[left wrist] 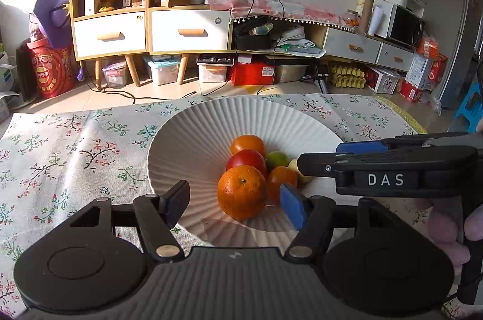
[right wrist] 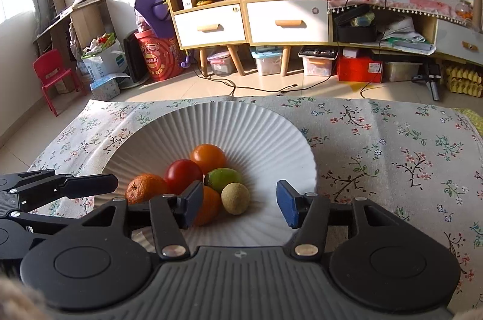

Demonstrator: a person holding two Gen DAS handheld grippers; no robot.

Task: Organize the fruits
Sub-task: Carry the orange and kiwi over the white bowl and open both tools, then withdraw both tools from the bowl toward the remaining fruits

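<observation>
A white fluted bowl (left wrist: 193,139) (right wrist: 259,139) on the floral cloth holds several fruits. A large mandarin (left wrist: 241,191) (right wrist: 146,191) lies nearest in the left wrist view. My left gripper (left wrist: 234,202) is open, with the mandarin between its pads and a gap on both sides. Behind it lie a red fruit (left wrist: 247,158) (right wrist: 183,175), an orange one (left wrist: 247,145) (right wrist: 208,157) and a green one (left wrist: 277,158) (right wrist: 222,178). My right gripper (right wrist: 240,205) is open around a tan round fruit (right wrist: 235,198) without touching it. A small orange fruit (right wrist: 211,205) sits by its left pad.
The floral tablecloth (right wrist: 392,154) spreads to the right of the bowl and also to its left (left wrist: 75,154). Each gripper shows in the other's view: the right one (left wrist: 317,163) over the bowl's right side, the left one (right wrist: 90,184) over its left rim. Cabinets and boxes stand beyond the table.
</observation>
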